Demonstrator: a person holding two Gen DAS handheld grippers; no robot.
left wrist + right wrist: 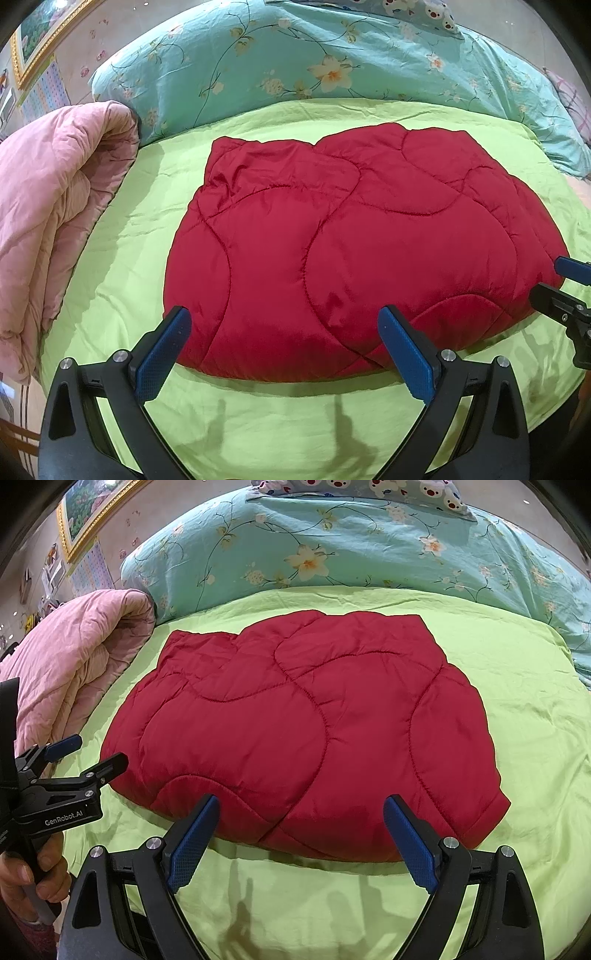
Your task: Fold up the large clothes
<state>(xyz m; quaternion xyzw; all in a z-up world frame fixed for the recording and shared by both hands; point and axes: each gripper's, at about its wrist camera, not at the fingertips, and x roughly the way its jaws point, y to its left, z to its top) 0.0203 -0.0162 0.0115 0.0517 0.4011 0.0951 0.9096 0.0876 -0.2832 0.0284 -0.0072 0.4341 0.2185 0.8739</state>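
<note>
the red quilted garment [351, 240] lay folded flat on the green bed sheet [280, 417], with a pink quilt [55, 206] to its left. both the left hand-held gripper [284, 325] and right hand-held gripper [301, 812] hovered at its near edge, jaws spread wide, holding nothing.

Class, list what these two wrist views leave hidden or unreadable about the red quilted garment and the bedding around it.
- Red quilted garment: its underside and any layers folded beneath are hidden in both views by its own top surface.
- Pink quilt: cut off by the left edge of the left wrist view.
- Bear-print pillow: mostly cut off by the top edge of the right wrist view.
- Framed picture: too distorted to read.
</note>
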